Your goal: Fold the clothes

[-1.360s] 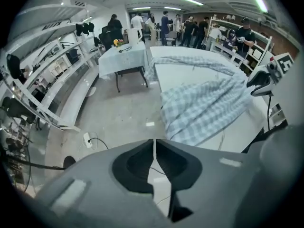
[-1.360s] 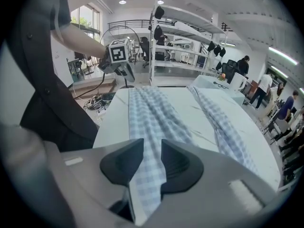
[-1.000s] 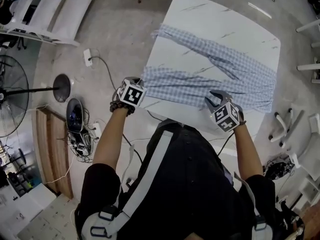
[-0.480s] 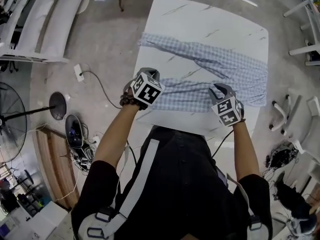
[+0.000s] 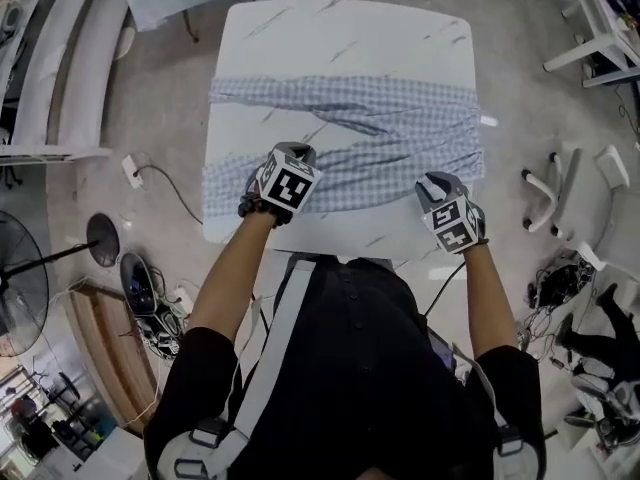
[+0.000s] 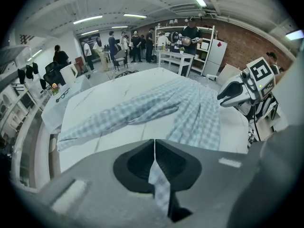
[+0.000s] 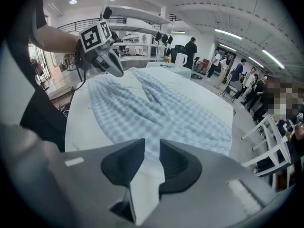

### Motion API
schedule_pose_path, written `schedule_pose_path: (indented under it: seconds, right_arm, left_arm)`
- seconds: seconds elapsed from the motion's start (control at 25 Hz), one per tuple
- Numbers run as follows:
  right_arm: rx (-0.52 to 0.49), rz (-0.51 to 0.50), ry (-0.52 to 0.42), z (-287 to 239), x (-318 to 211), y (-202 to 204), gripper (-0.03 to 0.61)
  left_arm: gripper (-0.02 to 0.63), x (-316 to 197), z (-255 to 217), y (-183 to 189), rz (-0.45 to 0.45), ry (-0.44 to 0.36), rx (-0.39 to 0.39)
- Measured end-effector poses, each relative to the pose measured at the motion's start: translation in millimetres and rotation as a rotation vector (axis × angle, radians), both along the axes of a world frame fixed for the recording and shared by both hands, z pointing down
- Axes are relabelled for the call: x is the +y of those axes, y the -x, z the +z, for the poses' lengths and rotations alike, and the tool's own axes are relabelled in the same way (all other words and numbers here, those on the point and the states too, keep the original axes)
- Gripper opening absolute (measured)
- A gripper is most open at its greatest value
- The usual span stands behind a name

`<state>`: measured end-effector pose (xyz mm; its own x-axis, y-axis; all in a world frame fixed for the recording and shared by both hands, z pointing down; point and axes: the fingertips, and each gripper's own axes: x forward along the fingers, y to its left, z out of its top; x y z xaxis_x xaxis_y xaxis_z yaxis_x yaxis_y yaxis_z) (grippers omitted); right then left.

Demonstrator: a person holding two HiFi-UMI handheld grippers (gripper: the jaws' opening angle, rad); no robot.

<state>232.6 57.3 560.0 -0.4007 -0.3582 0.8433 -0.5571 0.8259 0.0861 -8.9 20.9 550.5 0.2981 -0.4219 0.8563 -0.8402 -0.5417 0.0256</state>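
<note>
Checked garment (image 5: 390, 128) lies stretched across a white marble-patterned table (image 5: 340, 28), reaching from one side edge to the other, as a person leans over the near side with a gripper in each hand. The left gripper (image 6: 155, 148) has its jaws pressed together on a fold of the blue-and-white cloth at the near hem. The right gripper (image 7: 152, 151), near the cloth's right corner, has just been closing. Its jaws stand narrowly apart, clamped on a pale bunch of the same fabric.
</note>
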Motion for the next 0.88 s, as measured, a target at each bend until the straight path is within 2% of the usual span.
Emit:
schedule_pose_path:
  seconds: [0.16,0.32,0.48,0.64,0.76,0.84,0.88]
  right_arm:
    - [0.048,-0.010,0.013,9.2,1.9,-57.7,0.104]
    - [0.093,-0.062,0.016,16.5,-2.1,-93.4,0.104]
    - [0.119,-0.137,0.019,23.3,-11.5,-105.6,0.115]
    - [0.140,-0.231,0.028,30.8,-15.3,-105.7,0.134]
    - [0.171,-0.280,0.065,41.8,-14.2,-107.9,0.147]
    - [0.192,-0.290,0.075,47.5,-14.1,-110.9,0.132]
    - [0.203,-0.293,0.072,49.5,-14.9,-112.6,0.089]
  left_arm:
    - [0.015,10.8,8.1,-37.8,0.002,0.014,-0.015]
    - [0.015,18.3,13.6,-63.3,-0.013,0.026,-0.027]
    - [0.030,26.0,13.0,-84.0,-0.010,0.029,-0.014]
    - [0.074,47.4,12.0,-113.2,0.059,0.077,0.052]
    - [0.077,61.3,22.3,-118.9,0.065,0.114,0.055]
    - [0.075,67.3,31.1,-114.6,0.051,0.135,0.034]
    - [0.075,69.4,34.5,-111.6,0.043,0.145,0.025]
